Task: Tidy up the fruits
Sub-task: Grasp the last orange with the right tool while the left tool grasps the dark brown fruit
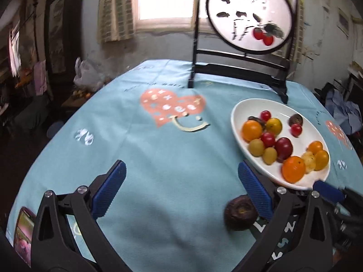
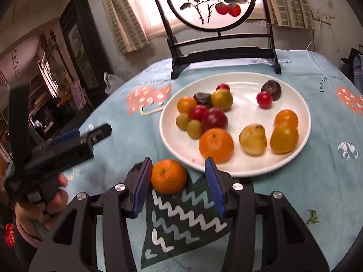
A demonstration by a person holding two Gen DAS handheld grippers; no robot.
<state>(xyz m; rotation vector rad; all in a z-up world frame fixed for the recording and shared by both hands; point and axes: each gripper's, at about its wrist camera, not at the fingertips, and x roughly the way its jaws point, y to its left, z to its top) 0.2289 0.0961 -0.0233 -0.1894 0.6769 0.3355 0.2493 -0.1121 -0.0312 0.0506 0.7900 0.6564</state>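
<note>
Plate [image 2: 295, 158] with thirteen fruits, left tongs [image 1: 181, 195] apart, right tongs [image 2: 179, 181] apart around one orange [image 2: 169, 176].

Mixed fruits [image 2: 215, 117] on white plate [image 2: 295, 158]

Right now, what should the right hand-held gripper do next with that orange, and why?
Probably close on the orange. It sits on the tablecloth between the right hand-held gripper fingers, touching only the left one, just outside the white plate holding the other fruit.
</note>
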